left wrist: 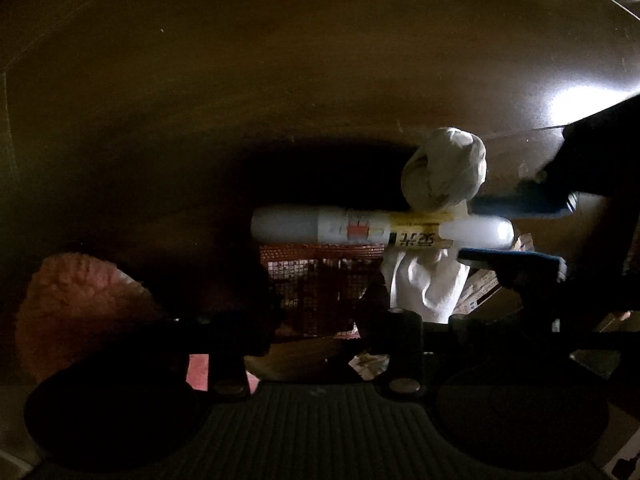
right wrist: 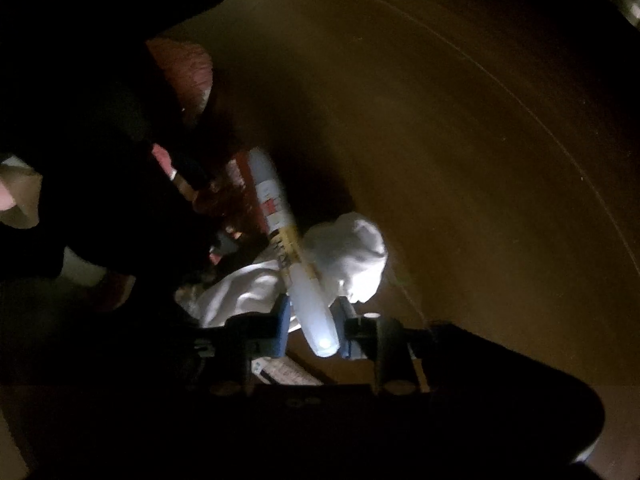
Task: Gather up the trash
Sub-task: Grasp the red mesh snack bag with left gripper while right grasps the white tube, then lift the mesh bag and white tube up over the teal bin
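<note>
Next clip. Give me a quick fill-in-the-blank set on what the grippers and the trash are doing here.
1. The right gripper has its blue pads on either side of the white ____.
2. The crumpled tissue lies ____ the tube.
3. Under the tube lies an orange ____ bag.
4. The paper cupcake liner is ____ in colour.

Missing words: tube; touching; mesh; pink

One tube (left wrist: 380, 230), two tissues (left wrist: 444, 170)

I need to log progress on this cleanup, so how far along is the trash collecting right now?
Nothing clearly looks binned yet; no bin shows. In hand: the right gripper has its blue fingers on either side of the white tube, seemingly closing on it. Left: the crumpled tissue ball, white cloth-like wad, orange mesh bag and pink cupcake liner lie on the brown surface.
</note>
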Motion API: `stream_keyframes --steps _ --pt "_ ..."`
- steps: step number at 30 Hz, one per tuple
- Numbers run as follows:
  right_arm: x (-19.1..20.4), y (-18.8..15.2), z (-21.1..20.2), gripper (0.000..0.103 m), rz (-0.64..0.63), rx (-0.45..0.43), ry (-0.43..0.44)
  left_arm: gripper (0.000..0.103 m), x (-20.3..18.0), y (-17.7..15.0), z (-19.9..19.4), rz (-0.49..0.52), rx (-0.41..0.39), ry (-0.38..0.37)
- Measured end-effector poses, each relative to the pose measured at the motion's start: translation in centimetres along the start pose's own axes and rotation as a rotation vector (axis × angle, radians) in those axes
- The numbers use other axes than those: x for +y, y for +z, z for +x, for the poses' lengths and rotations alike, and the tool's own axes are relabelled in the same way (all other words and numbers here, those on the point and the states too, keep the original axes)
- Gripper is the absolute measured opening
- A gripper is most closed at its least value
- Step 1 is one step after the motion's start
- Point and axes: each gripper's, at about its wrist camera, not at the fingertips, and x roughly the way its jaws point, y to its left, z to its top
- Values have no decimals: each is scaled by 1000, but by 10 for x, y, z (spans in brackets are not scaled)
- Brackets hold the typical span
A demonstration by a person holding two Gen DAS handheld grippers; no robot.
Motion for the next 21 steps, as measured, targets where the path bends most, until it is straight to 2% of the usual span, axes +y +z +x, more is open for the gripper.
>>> stream_keyframes --steps 9,13,21 --pt "-1 -10 -46 16 175 -62 45 36 9 -1 -42 -14 -42 -22" --pt "3 -17 -86 16 244 -102 54 36 15 -6 -85 -11 -86 -19" --pt "29 -28 -178 16 359 -233 -10 36 8 -31 -169 -27 -203 1"
